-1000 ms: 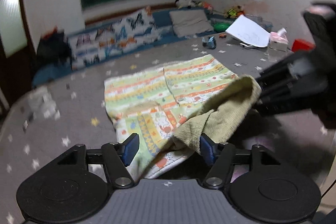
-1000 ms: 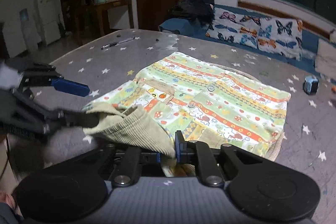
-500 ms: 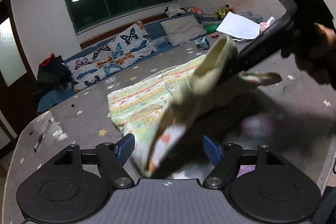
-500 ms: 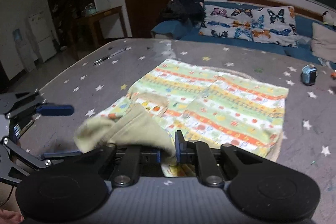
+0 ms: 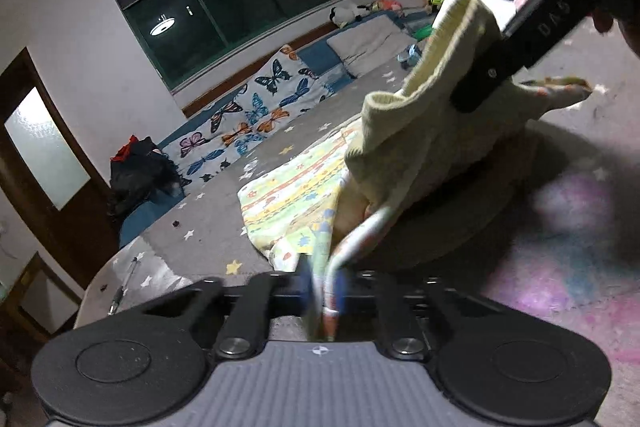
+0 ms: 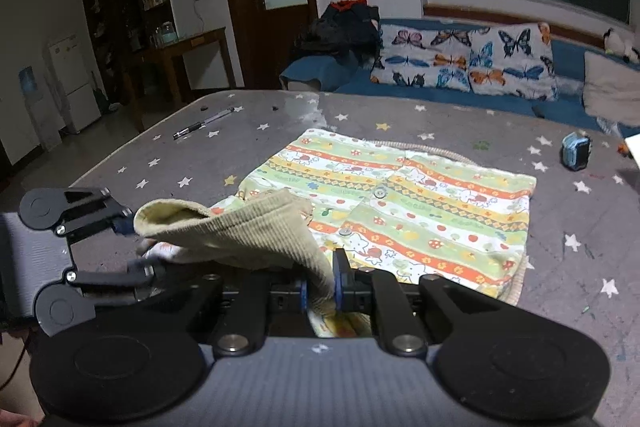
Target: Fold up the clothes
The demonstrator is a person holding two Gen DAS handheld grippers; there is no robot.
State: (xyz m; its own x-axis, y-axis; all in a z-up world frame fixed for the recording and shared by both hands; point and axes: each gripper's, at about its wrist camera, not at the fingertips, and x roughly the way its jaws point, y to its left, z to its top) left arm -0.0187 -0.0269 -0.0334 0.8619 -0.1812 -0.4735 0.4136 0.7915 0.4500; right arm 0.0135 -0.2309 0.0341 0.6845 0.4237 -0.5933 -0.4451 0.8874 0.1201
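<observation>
Both the left gripper (image 5: 323,291) and right gripper (image 6: 320,285) are clamping the printed shirt's (image 6: 420,211) near hem, jaws pinched on cloth, probably carrying it toward the collar next.

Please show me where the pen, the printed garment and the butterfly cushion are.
pen (image 6: 204,123), right wrist view, mid barrel.
printed garment (image 6: 440,203), right wrist view, flat striped front.
butterfly cushion (image 6: 464,61), right wrist view, middle of cover.

Left gripper (image 5: 322,301): blue pads smeared by motion blur where the garment (image 5: 292,195) was pinched. Right gripper (image 5: 532,31): body cut off at the left wrist view's top right corner. Garment: near hem hidden behind the right gripper (image 6: 320,293) housing. Small blue object (image 6: 576,151): too small to be identified
</observation>
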